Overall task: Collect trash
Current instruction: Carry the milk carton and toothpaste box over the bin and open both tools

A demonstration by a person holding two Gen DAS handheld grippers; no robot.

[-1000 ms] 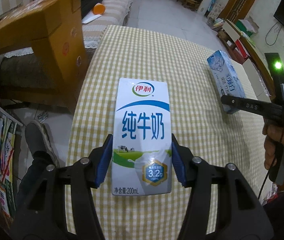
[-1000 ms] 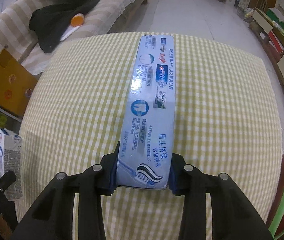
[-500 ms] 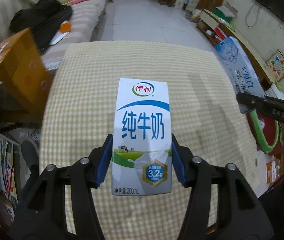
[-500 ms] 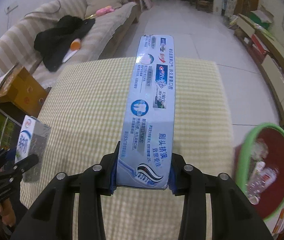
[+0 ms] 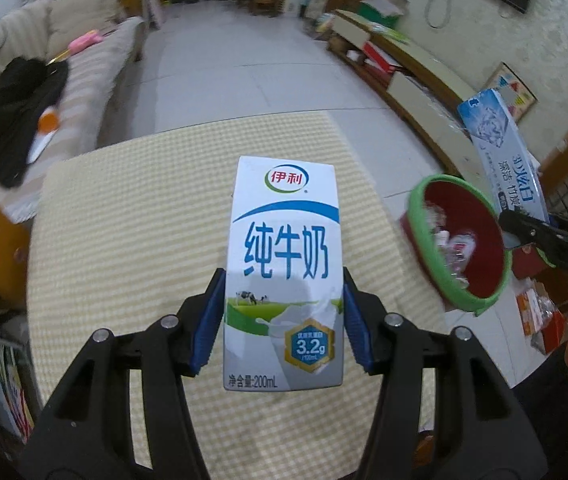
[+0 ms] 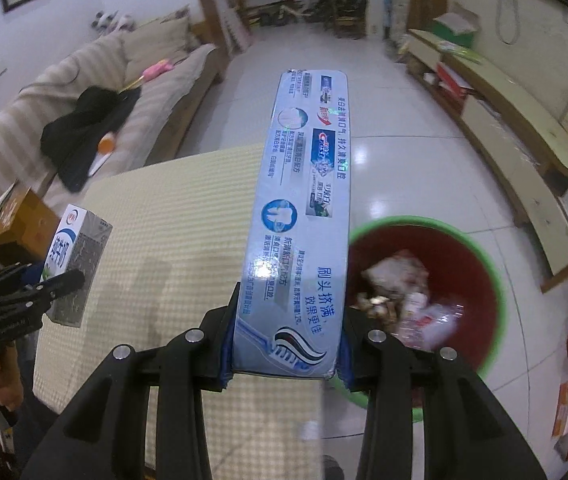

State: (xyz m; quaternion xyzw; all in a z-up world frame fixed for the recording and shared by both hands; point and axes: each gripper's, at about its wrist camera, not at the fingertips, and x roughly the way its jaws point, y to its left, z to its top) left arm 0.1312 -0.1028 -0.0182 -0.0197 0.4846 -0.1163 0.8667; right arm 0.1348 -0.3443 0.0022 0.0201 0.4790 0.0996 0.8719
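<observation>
Left gripper [image 5: 284, 312] clamped on the lower sides of a milk carton [image 5: 284, 272] above the tabletop [image 5: 131, 220], right gripper [image 6: 286, 344] on a toothpaste box [image 6: 300, 216] beside the bin [image 6: 496, 280]; probably light, crushable cardboard, best pinched gently across flat faces.

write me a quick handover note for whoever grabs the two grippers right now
Left gripper: shut on the milk carton, held above the checked tablecloth.
Right gripper: shut on the toothpaste box, at the table's edge beside the bin.
Bin: red with a green rim, on the floor to the right of the table, already holding some trash.
Done: both items picked up.
Left: drop both into the bin.
</observation>
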